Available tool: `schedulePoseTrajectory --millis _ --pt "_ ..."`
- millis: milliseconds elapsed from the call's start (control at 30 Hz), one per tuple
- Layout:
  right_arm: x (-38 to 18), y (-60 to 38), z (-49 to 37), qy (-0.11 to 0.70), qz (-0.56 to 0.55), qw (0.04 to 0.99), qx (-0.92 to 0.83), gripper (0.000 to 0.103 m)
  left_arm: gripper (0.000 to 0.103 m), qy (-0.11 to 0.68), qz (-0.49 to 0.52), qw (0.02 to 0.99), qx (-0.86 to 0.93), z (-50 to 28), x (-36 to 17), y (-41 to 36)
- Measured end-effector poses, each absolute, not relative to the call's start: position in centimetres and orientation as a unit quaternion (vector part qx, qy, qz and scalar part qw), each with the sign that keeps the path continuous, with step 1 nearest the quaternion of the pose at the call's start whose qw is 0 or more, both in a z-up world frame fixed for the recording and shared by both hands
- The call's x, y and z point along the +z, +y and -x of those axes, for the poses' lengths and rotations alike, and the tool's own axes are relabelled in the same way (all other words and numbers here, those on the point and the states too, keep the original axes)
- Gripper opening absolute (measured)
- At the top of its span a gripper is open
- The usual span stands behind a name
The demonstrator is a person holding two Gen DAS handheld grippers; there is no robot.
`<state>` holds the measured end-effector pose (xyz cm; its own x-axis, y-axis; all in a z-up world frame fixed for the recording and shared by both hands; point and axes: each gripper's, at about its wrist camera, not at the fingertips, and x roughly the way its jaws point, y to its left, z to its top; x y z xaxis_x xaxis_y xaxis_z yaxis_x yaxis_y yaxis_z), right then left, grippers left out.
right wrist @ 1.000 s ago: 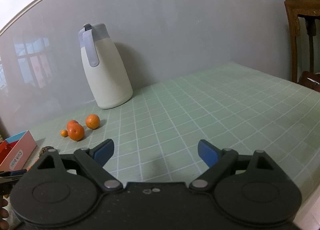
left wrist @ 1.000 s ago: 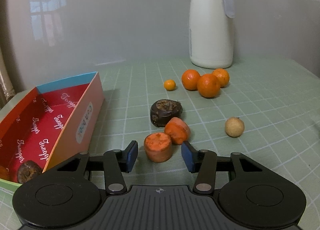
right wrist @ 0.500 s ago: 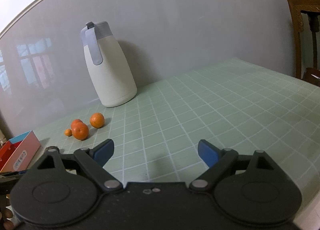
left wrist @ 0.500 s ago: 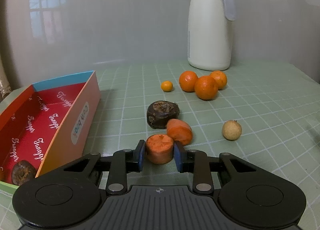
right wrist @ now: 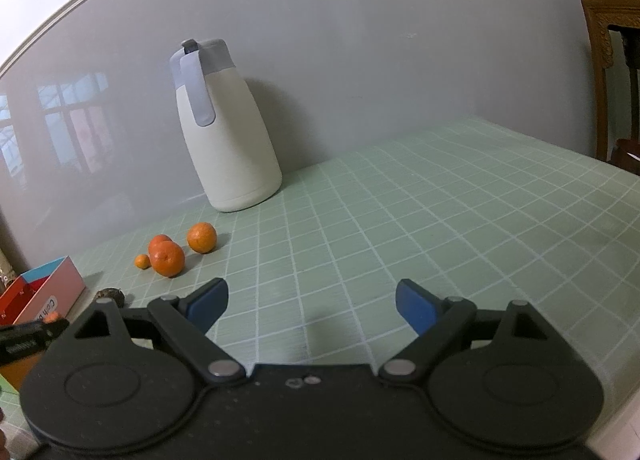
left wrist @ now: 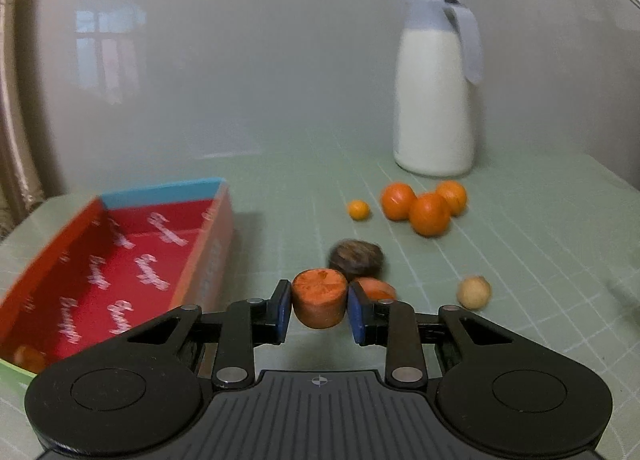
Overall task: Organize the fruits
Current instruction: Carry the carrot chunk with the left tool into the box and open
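Note:
My left gripper (left wrist: 319, 310) is shut on a short orange carrot piece (left wrist: 319, 297), lifted a little off the green checked cloth. Behind it lie a second carrot piece (left wrist: 376, 287) and a dark round fruit (left wrist: 356, 259). Three tangerines (left wrist: 429, 214) and a tiny orange fruit (left wrist: 358, 209) sit farther back, and a small tan fruit (left wrist: 474, 292) lies to the right. A red box (left wrist: 132, 264) stands open at the left, something orange blurred in its near corner. My right gripper (right wrist: 312, 306) is open over bare cloth, nothing between its fingers; the tangerines (right wrist: 166, 257) lie off to its left.
A tall white jug with a grey lid (left wrist: 436, 100) stands against the wall at the back. The table's right edge (right wrist: 624, 412) lies close to my right gripper, with a wooden stand (right wrist: 612, 60) beyond it. The red box (right wrist: 44, 300) shows at the right wrist view's left edge.
My left gripper closed on the carrot piece and raised it off the cloth, swinging a little towards the red box. The right gripper's view drifted slightly; its jaws stayed wide.

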<state>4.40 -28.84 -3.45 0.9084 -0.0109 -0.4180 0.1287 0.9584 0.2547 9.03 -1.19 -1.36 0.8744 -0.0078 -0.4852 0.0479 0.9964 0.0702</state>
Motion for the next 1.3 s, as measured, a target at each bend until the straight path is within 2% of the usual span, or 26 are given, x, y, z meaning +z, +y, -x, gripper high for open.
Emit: schedulePoseTrajectory --millis 333,733,1300 --pt "-3.3 -26.9 -4.7 0.215 -0.123 0.969 -0.022 0.091 0.03 0.228 -0.037 0.971 0.057 -7.9 0.4 5.2" --pt "-3.5 -24.3 -5.4 0.223 -0.099 0.97 -0.003 0.091 0.03 0.257 -0.003 0.958 0.125 -8.2 -0.9 12.7" --pt "-3.6 -23.2 -5.8 0.228 -0.092 0.969 0.007 0.091 0.03 0.288 0.005 0.944 0.159 -9.8 -2.5 14.3"
